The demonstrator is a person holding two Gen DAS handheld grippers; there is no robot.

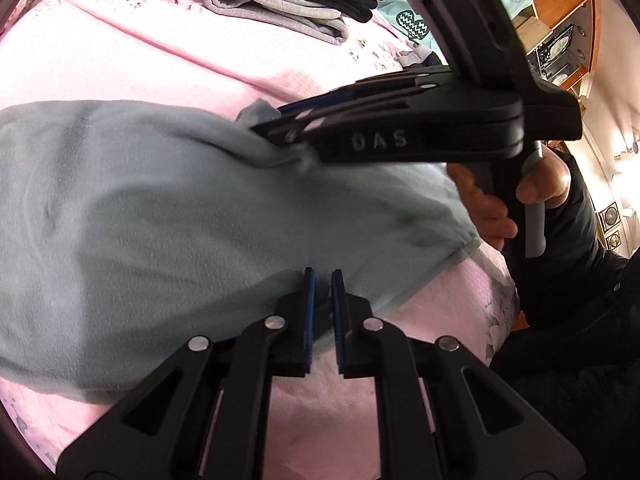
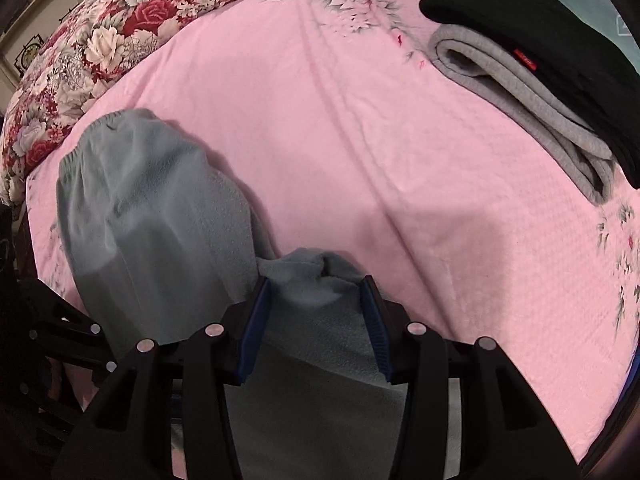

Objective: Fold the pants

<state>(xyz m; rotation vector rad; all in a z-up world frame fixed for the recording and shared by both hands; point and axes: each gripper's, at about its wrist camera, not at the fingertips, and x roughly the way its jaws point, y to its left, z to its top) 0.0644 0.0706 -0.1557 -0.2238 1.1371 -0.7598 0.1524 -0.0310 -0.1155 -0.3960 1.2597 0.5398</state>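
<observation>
Light blue fleece pants (image 1: 160, 220) lie on the pink bedspread (image 1: 100, 68), partly lifted. My left gripper (image 1: 323, 280) is shut on the pants' near edge, with cloth pinched between its blue pads. My right gripper (image 2: 316, 292) holds a bunch of the pants (image 2: 160, 220) between its pads, the jaws spread by the thick cloth. The right gripper also shows in the left wrist view (image 1: 280, 132), gripping the pants' far edge, with the person's hand on its handle. The elastic waistband (image 2: 100, 128) lies at the far left.
A folded grey garment (image 2: 520, 92) with a black one (image 2: 560, 32) on top lies at the far right of the bed; the stack shows in the left wrist view (image 1: 280, 0). A red floral quilt (image 2: 100, 40) lies at the back left. The bed edge (image 1: 496, 320) is at the right.
</observation>
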